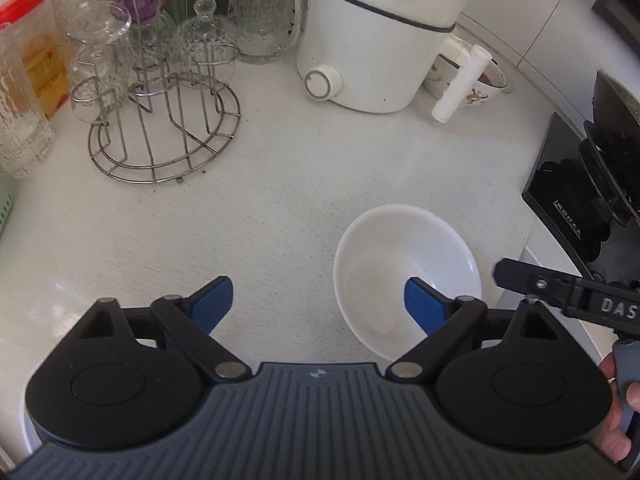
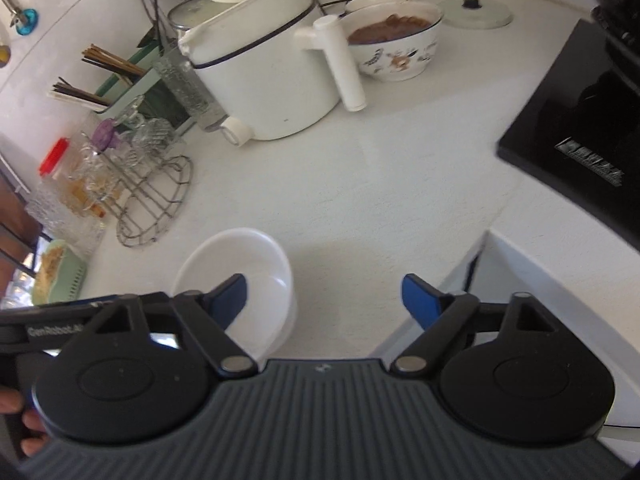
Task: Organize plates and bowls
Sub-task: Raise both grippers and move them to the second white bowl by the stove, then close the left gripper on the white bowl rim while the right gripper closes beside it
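Step in hand: approach to the white bowl [image 1: 404,276], which stands upright and empty on the counter [image 1: 280,208], alone near the counter's front edge and close to the notch where the edge steps back beside the black cooktop [image 2: 580,132].
Left hand-held gripper [image 1: 318,304]: jaws spread wide, nothing between the pads; its right finger hangs over the bowl's mouth, the left one over bare counter. Whether any pad touches the rim, I cannot tell.
Right hand-held gripper [image 2: 324,300]: jaws apart and empty; its left finger sits over the bowl's inside, the right one over bare counter toward the notch.
Other ware: a patterned bowl [image 2: 394,44] with brown food stands at the back of the counter behind the white cooker [image 2: 268,64]; a glass rack [image 1: 160,120] is toward the back left.
Next move, as I judge it: one gripper should straddle the bowl's wall, one pad inside and one outside, then close firmly; a smooth rim may slip if pinched shallowly.
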{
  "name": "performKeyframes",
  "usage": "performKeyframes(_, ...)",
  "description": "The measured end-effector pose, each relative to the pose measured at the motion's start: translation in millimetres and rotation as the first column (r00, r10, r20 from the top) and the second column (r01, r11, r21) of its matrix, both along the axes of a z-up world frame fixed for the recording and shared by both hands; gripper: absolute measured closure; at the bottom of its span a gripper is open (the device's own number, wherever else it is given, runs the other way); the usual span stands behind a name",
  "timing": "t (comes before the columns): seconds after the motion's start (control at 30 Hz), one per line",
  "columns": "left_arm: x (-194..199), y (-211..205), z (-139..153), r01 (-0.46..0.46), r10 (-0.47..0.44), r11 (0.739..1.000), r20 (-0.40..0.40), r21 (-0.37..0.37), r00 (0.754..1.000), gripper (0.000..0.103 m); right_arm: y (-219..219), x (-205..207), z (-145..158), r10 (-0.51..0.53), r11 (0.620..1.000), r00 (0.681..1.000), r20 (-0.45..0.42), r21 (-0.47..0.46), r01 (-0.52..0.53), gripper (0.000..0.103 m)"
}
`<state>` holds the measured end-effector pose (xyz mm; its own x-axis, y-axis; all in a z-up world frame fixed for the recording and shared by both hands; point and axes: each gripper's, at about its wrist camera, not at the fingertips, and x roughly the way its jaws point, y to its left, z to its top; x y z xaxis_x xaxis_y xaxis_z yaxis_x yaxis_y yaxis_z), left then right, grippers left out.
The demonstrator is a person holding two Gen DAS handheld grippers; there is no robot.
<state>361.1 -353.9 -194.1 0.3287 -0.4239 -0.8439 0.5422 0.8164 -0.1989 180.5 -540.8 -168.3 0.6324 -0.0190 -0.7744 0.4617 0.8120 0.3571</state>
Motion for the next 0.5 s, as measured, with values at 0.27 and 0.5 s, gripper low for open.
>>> performKeyframes(0.27, 5, -5, -7, 0.009, -0.01, 1.0, -0.05, -0.02, 0.999, 0.054, 9, 13, -8, 0.04, 0.999, 0.999, -0.013, 0.019, -0.039, 0.063)
performKeyframes(0.5, 11, -11, -13, 0.007, -0.011, 0.999, -0.104, -0.044, 0.995, 0.078, 10, 19, -15, 0.05, 0.998, 0.998, -0.039, 0.047, -0.048, 0.079)
